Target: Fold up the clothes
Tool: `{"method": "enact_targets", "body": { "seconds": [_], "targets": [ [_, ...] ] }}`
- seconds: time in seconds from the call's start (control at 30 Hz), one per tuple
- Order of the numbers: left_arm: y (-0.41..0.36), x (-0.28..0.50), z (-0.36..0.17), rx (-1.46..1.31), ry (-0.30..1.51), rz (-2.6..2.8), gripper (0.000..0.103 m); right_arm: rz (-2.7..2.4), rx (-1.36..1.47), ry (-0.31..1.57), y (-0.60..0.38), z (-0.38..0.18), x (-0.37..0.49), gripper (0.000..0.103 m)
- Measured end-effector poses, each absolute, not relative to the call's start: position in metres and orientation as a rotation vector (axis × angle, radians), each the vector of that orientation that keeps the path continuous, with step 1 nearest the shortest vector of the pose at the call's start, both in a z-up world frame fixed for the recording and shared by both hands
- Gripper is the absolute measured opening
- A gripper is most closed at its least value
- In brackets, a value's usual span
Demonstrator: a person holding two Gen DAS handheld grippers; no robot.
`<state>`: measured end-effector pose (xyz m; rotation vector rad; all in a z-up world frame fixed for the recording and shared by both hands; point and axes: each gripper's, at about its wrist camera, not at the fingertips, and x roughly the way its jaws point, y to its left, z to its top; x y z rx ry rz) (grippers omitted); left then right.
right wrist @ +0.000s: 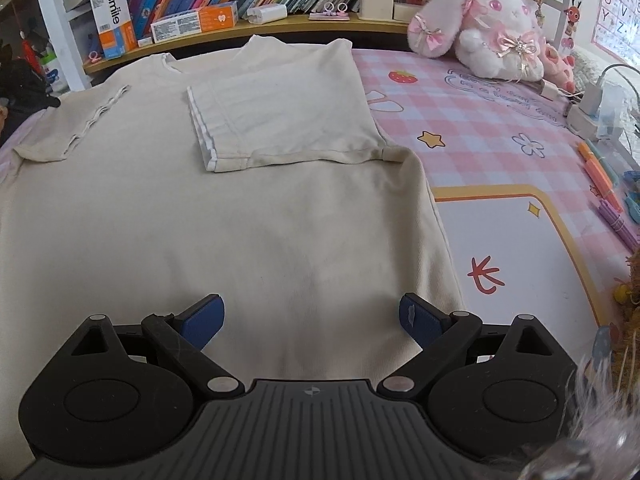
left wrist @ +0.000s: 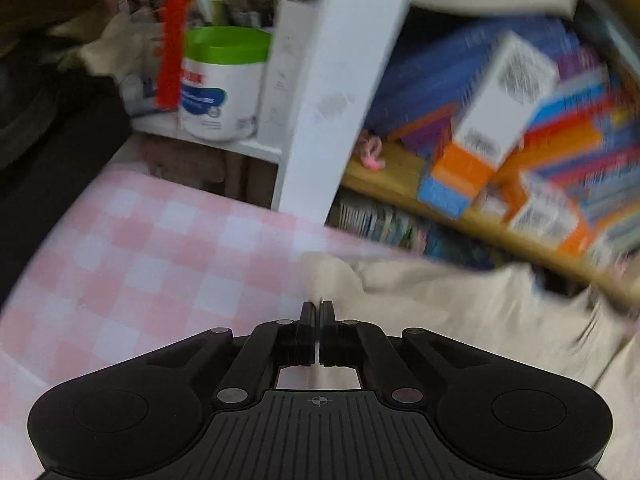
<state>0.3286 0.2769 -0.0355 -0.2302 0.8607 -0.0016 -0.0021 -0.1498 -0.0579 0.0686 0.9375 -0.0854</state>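
Observation:
A cream T-shirt (right wrist: pixel 200 208) lies spread on the pink checked table cover (right wrist: pixel 460 120). Its right sleeve (right wrist: pixel 280 112) is folded in over the chest, while the left sleeve (right wrist: pixel 52 136) lies out flat. My right gripper (right wrist: pixel 312 316) hovers open over the shirt's near part, with nothing between its blue pads (right wrist: pixel 202 322). In the blurred left wrist view, my left gripper (left wrist: pixel 317 312) is shut at the edge of the cream shirt (left wrist: pixel 460 312), and a thin sliver of cloth seems pinched between its fingers.
A wooden shelf (right wrist: pixel 248 30) with books and boxes runs along the back. A white plush rabbit (right wrist: pixel 488 28) sits at the back right. Pens (right wrist: pixel 604 176) and a charger (right wrist: pixel 588 112) lie on the right. A green-lidded tub (left wrist: pixel 224 84) stands beyond the left edge.

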Motion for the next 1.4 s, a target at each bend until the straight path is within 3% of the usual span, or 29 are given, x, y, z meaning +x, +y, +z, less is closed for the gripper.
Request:
{"method": "enact_targets", "body": {
  "seconds": [0.1,0.3,0.53,0.63,0.7,0.83,1.07,1.13,1.17,1.27,1.4],
  "targets": [
    [0.287,0.319,-0.038,-0.271,0.866,0.002,0.012,-0.088,0.072,0.939,-0.150,-0.058,-0.001,0.095],
    [0.307,0.269,-0.040,-0.407,0.897,-0.111,0.012,-0.095,0.085,0.933,-0.151,-0.057,-0.001,0.095],
    [0.293,0.233,-0.037,-0.354,0.902,-0.079,0.012,-0.084,0.095,0.936,-0.150,-0.056,0.000,0.095],
    [0.251,0.217,-0.017,-0.121,0.819,-0.141,0.015,-0.075,0.088,0.936,-0.149,-0.056,-0.001,0.095],
    [0.214,0.212,-0.010,0.061,0.781,-0.208,0.030,-0.071,0.080,0.936,-0.147,-0.056,-0.001,0.095],
    [0.147,0.226,-0.018,0.303,0.756,-0.265,0.030,-0.055,0.076,0.936,-0.144,-0.056,0.001,0.095],
    [0.101,0.270,-0.058,0.495,0.771,-0.077,0.031,-0.020,0.058,0.928,-0.142,-0.056,-0.004,0.095],
    [0.106,0.273,-0.055,0.439,0.780,-0.060,0.028,-0.011,0.061,0.922,-0.143,-0.056,-0.005,0.095],
    [0.109,0.275,-0.054,0.404,0.787,-0.056,0.007,-0.009,0.063,0.920,-0.144,-0.056,-0.006,0.095],
    [0.125,0.277,-0.043,0.216,0.788,-0.079,0.002,-0.010,0.067,0.918,-0.147,-0.056,-0.006,0.095],
    [0.135,0.248,-0.015,0.043,0.637,-0.232,0.003,-0.012,0.072,0.915,-0.150,-0.056,-0.005,0.095]
  ]
}}
